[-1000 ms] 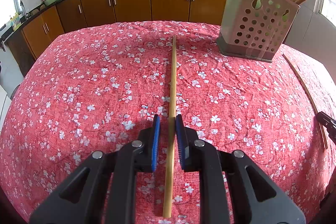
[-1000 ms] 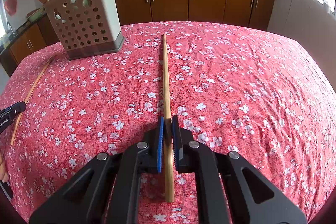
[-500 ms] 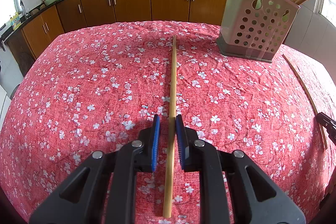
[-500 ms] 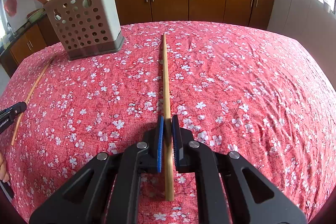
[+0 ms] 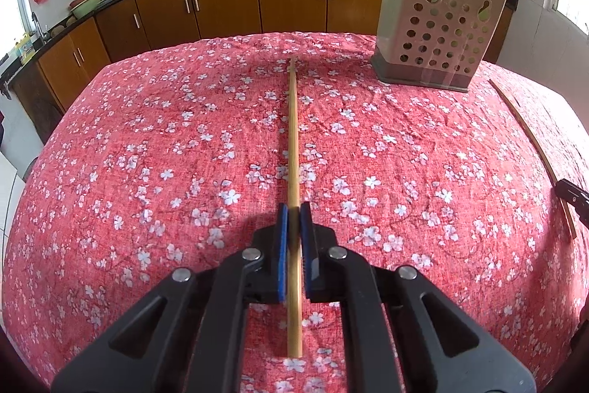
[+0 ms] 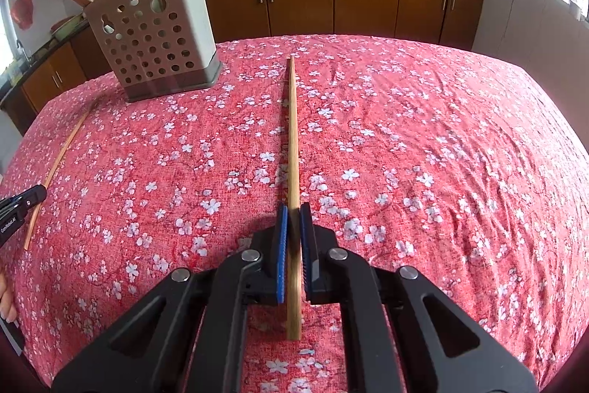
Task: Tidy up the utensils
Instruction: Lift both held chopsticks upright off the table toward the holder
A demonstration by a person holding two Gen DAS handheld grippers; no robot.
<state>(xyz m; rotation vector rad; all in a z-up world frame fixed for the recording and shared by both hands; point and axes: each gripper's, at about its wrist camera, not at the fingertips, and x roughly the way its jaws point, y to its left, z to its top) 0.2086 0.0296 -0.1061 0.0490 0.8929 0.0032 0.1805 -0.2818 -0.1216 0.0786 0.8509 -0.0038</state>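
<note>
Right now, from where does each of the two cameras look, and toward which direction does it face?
Left wrist: sits on the left gripper, looking forward and down along its fingers, shut on the left chopstick; the holder stands far right.
Right wrist: sits on the right gripper, same downward view, shut on the right chopstick; a person's fingers show at the left edge.
Shared: the holder, the red floral cloth, the cabinets, and each view catches the other gripper's tip and chopstick at its edge.

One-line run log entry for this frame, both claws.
left claw: just closed on chopstick | right claw: shut on chopstick | both chopsticks on cloth | holder: upright
</note>
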